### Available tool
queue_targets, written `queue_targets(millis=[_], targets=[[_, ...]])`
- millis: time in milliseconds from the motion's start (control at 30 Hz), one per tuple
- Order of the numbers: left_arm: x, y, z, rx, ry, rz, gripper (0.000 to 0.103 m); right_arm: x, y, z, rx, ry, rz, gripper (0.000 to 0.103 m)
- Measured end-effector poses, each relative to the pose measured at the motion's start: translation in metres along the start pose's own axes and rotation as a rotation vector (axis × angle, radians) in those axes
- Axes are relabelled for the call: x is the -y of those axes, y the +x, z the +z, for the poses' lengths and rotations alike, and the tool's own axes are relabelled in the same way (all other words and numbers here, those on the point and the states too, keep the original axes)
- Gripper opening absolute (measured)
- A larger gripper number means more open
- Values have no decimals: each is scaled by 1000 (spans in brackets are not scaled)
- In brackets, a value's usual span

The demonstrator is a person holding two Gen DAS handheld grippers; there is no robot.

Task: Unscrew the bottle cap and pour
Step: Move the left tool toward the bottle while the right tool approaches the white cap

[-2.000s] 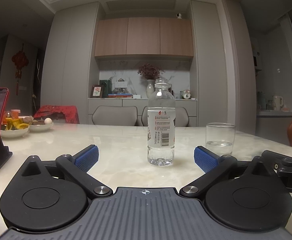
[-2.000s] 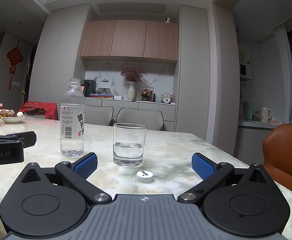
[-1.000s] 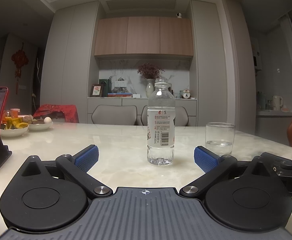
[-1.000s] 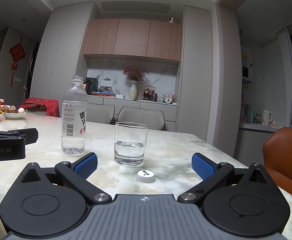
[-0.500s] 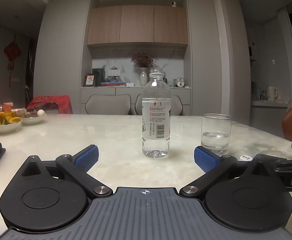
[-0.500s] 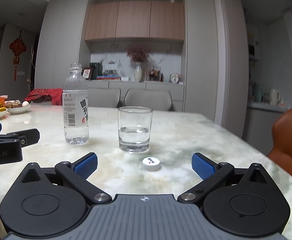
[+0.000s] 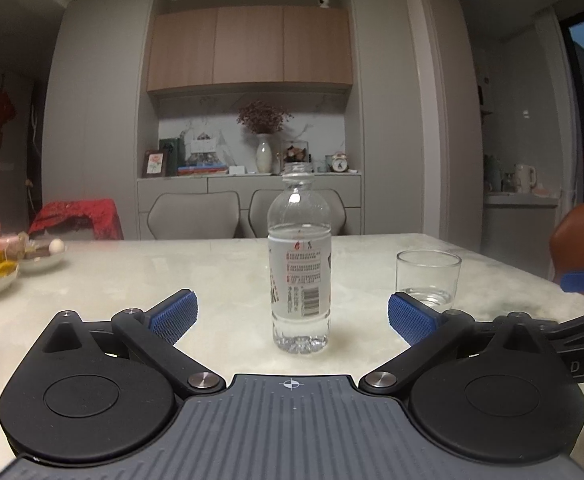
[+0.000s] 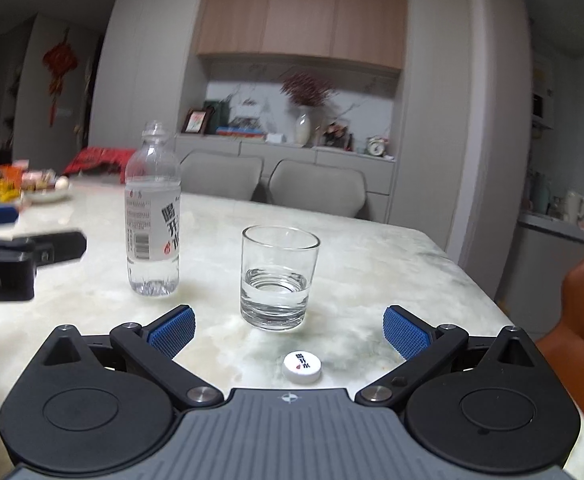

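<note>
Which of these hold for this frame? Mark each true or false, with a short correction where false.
1. The bottle stands upright with no cap on. True.
2. The glass is empty. False: it holds some water.
3. The cap lies on the table in front of the glass. True.
4. The right gripper is shut on the cap. False: it is open, holding nothing.
5. The left gripper is open, facing the bottle. True.
</note>
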State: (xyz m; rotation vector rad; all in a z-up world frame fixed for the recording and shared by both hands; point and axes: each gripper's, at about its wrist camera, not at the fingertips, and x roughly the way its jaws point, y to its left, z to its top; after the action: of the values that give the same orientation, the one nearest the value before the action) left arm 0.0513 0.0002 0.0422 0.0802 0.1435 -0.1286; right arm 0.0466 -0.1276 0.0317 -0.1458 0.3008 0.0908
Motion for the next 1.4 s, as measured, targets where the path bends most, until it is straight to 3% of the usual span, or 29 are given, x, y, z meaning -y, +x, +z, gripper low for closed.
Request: queue_targets(millis=[133, 400, 533, 733, 933, 1000, 1400], targets=[[3, 15, 4, -7, 47, 0, 103, 5, 14, 2, -54, -7, 29, 103], [-2, 47, 6, -63, 39, -26, 103, 13, 34, 1, -140, -19, 61, 100], [-5, 59, 8, -97, 35, -53, 103, 20, 47, 3, -202, 16, 109, 89], [-10, 80, 8, -150, 15, -79, 103, 24, 56, 1, -243, 23, 121, 89], [-15, 100, 5, -199, 17, -99, 87, 28, 62, -1, -264, 29, 124, 85], [-16, 106, 4, -211, 23, -101, 85, 29, 65, -2, -273, 38, 127, 85], [-13, 124, 6, -149, 67, -117, 85, 34, 76, -4, -324, 83, 152, 72]])
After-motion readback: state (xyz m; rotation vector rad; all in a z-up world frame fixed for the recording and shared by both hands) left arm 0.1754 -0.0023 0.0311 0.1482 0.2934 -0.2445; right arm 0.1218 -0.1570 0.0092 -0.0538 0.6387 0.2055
